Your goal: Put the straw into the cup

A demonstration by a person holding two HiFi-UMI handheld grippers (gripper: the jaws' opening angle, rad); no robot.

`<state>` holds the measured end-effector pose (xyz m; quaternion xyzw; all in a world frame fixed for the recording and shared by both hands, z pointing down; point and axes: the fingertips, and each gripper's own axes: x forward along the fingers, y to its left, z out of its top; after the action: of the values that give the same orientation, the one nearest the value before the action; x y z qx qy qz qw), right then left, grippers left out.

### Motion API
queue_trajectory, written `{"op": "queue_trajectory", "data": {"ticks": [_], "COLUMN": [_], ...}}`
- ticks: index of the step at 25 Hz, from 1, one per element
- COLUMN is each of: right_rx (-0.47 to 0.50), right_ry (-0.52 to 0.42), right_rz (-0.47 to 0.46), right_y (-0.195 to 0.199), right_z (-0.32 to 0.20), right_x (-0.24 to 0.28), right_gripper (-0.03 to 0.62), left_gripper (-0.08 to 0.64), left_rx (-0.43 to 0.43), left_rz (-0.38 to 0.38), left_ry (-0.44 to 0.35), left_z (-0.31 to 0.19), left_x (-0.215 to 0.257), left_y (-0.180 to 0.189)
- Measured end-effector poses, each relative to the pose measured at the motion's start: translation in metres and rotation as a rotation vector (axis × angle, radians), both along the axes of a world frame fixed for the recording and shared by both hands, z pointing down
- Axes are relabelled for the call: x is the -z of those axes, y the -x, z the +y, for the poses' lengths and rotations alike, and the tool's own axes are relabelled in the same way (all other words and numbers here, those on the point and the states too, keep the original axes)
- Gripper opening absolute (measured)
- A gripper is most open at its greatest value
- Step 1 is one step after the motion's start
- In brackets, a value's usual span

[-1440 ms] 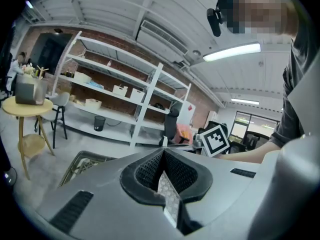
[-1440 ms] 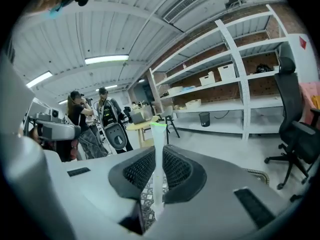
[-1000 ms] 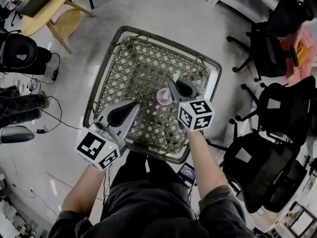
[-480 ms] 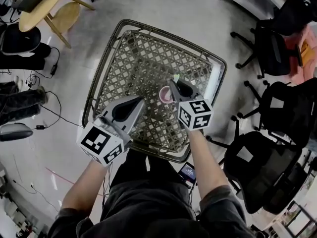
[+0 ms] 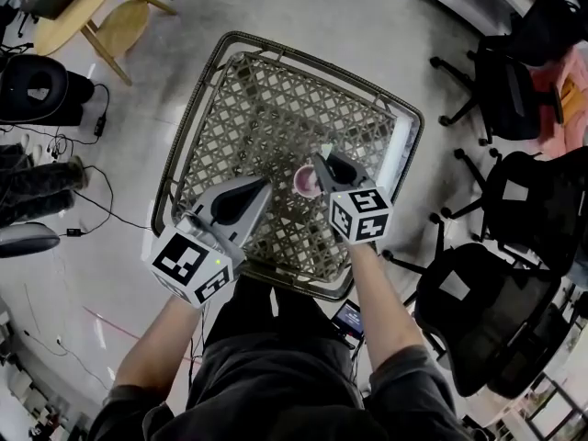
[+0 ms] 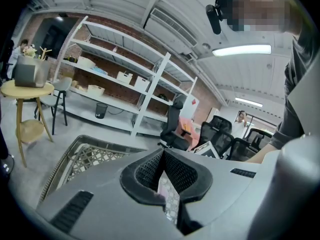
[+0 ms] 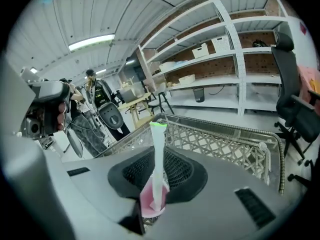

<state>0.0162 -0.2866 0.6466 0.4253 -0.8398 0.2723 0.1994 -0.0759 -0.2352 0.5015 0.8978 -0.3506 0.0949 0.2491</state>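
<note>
A pink cup (image 5: pixel 304 181) stands on a brown lattice table (image 5: pixel 248 108), right of its middle. My right gripper (image 5: pixel 319 158) hovers just right of the cup, shut on a white paper-wrapped straw (image 5: pixel 324 147) with a green tip. In the right gripper view the straw (image 7: pixel 158 154) stands upright between the jaws of the right gripper (image 7: pixel 159 170), and its lower end overlaps the cup's (image 7: pixel 146 202) opening. My left gripper (image 5: pixel 264 185) sits left of the cup, over the table's near part. In the left gripper view the left gripper (image 6: pixel 163 154) is shut and holds nothing.
Black office chairs (image 5: pixel 514 90) crowd the right side, another (image 5: pixel 487 310) close to my right arm. A wooden table and stool (image 5: pixel 92 7) stand at the far left, with cables (image 5: pixel 101 219) on the floor. White shelving (image 7: pixel 225 59) lines the wall beyond.
My left gripper has crept a little forward and right, toward the cup. The right gripper, the straw and the cup have barely moved.
</note>
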Motion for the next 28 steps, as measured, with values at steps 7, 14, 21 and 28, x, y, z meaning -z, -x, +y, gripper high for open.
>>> {"op": "queue_trajectory", "data": {"ticks": [7, 14, 21, 28], "right_rx": [0.003, 0.01, 0.007, -0.024], "right_ry": [-0.021, 0.002, -0.004, -0.02], "right_rz": [0.03, 0.004, -0.011, 0.004], "right_y": [-0.002, 0.0, -0.001, -0.012], "right_z": [0.005, 0.01, 0.01, 0.016], "right_x": [-0.006, -0.011, -0.001, 0.011], "right_gripper": [0.048, 0.048, 0.078, 0.104], "left_gripper": [0.009, 0.009, 0.009, 0.009], "left_rx": [0.0, -0.004, -0.005, -0.014], "left_rz": [0.007, 0.013, 0.018, 0.028], "left_ry": [0.004, 0.011, 0.004, -0.022], "left_z": [0.002, 0.003, 0.001, 0.005], "left_x": [-0.001, -0.004, 0.002, 0.017], "left_y": [-0.002, -0.005, -0.007, -0.013]}}
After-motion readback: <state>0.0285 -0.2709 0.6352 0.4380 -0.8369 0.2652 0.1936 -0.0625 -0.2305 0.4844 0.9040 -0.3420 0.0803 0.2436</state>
